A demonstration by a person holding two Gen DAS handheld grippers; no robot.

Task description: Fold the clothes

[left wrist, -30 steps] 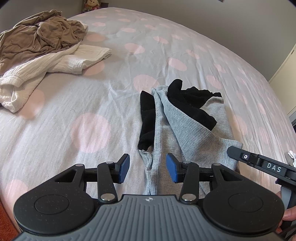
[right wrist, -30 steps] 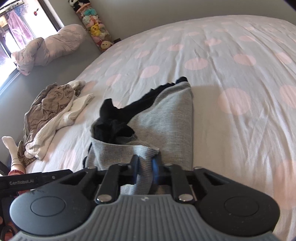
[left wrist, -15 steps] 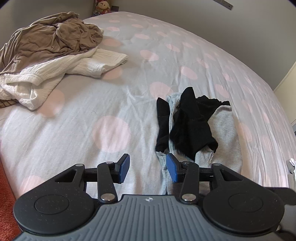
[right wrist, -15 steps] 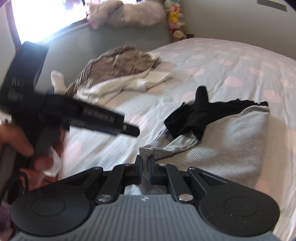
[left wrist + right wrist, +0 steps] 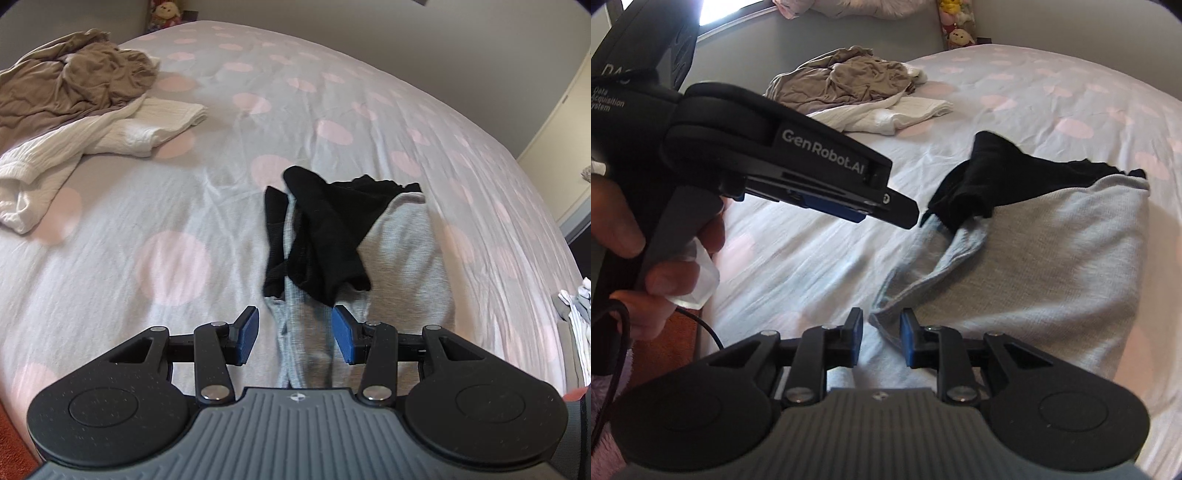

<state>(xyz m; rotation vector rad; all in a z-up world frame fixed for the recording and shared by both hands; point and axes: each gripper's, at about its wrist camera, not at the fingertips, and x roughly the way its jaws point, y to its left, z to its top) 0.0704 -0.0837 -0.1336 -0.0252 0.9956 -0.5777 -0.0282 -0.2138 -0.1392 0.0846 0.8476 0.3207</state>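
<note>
A grey ribbed garment [image 5: 402, 254] lies on the bed, folded lengthwise, with a black garment [image 5: 328, 229] bunched on its far left part. It also shows in the right wrist view [image 5: 1052, 266], with the black garment [image 5: 990, 173] at its far edge. My left gripper [image 5: 294, 334] is open, its blue pads either side of the grey garment's near strip. My right gripper [image 5: 881, 339] is open, with the grey garment's near corner lying loose between its pads. The left gripper [image 5: 886, 210] appears from the side in the right wrist view.
A brown garment [image 5: 74, 85] and a white garment [image 5: 110, 136] lie piled at the far left of the polka-dot bedsheet [image 5: 170, 266]. Folded white and grey items [image 5: 576, 325] sit at the right edge. Plush toys [image 5: 956, 29] stand by the far wall.
My right gripper has opened and let go of the grey garment's corner, which now lies on the bed. The left gripper has shifted slightly over the garment's near strip.
</note>
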